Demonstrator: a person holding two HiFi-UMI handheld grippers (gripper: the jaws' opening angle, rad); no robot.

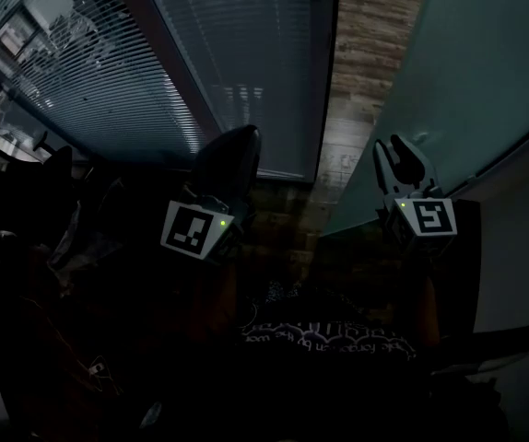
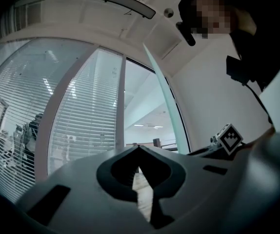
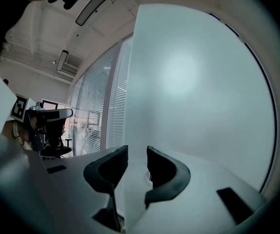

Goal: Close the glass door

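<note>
The frosted glass door (image 1: 458, 72) stands open at the right of the head view, its free edge over the wooden floor (image 1: 352, 118). My right gripper (image 1: 387, 144) is open and held up at that edge. In the right gripper view the door (image 3: 198, 82) fills the picture and its edge runs down into the gap of the right gripper (image 3: 137, 155); contact cannot be told. My left gripper (image 1: 246, 136) is shut and empty, left of the door, pointing at the blinds. The left gripper view shows the shut left gripper (image 2: 139, 150) and the door's edge (image 2: 163, 94).
A glass wall with slatted blinds (image 1: 108, 53) runs across the back, with a dark frame post (image 1: 324, 72) beside the doorway. A black office chair (image 3: 52, 126) stands at the left. The person's dark clothing fills the bottom of the head view.
</note>
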